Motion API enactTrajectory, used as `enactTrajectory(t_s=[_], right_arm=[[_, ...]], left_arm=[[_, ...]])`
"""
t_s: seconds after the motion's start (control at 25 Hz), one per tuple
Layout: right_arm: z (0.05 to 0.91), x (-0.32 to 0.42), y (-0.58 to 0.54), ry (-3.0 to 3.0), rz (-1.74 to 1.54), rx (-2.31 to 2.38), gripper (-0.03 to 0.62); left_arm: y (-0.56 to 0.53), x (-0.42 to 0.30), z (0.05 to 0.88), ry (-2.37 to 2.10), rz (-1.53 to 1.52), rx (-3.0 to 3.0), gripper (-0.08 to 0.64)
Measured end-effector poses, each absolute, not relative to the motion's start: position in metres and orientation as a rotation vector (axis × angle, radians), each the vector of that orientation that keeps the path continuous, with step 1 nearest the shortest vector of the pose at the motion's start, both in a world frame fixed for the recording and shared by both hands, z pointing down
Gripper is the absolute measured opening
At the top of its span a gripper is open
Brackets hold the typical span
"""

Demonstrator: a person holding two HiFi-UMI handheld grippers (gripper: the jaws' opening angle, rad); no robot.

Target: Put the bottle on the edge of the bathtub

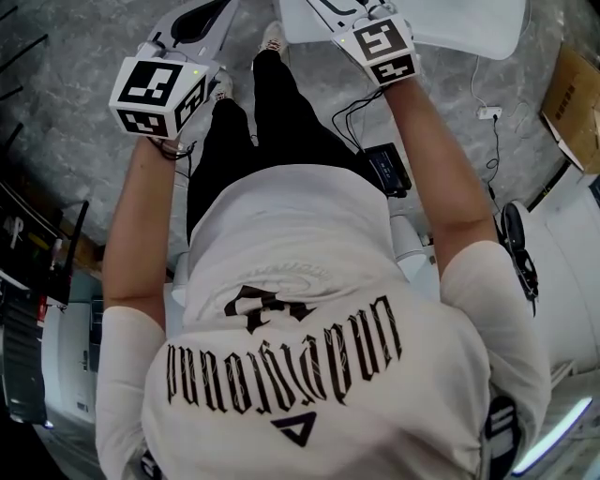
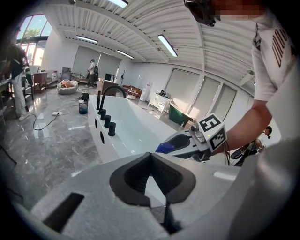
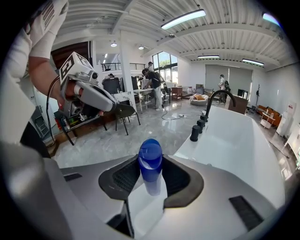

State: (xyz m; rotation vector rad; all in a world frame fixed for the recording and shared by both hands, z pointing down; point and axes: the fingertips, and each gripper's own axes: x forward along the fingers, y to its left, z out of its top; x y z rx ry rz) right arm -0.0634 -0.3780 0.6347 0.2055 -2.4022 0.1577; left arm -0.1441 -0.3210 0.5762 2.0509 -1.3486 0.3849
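My right gripper [image 3: 150,171] is shut on a bottle [image 3: 150,161] with a blue cap and a pale body that stands up between its dark pads. The left gripper view shows the same gripper [image 2: 185,143] beside the white bathtub [image 2: 136,133], with the blue cap [image 2: 165,148] at its tip. My left gripper [image 2: 150,155] holds nothing, and its pad tips meet. The tub's wide rim [image 3: 220,140] lies just ahead and to the right of the bottle. In the head view both marker cubes [image 1: 155,94] [image 1: 384,47] are held out in front of the person, near the tub's end [image 1: 422,23].
A black curved faucet [image 3: 218,99] and a row of black knobs [image 3: 195,133] stand on the tub's far rim. A dark chair [image 3: 123,112], people at tables, and a cable on the grey marble floor [image 2: 44,119] lie beyond. A cardboard box [image 1: 574,94] sits at the right.
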Motion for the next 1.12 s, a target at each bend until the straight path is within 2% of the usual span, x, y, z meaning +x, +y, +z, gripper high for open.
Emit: enactTrajectory(t_s=[0.52,1.12], right_arm=[[0.67,-0.063,-0.375,-2.342,0.12,0.178,0.15],[0.671,-0.063,-0.375,-2.351,0.109,0.196,0.152]], left_arm=[[-0.319,-0.139,0.596,-1.322,0.405,2.029,0.015],[-0.314,-0.134,0.599,-1.32,0.417,2.021,0.015]])
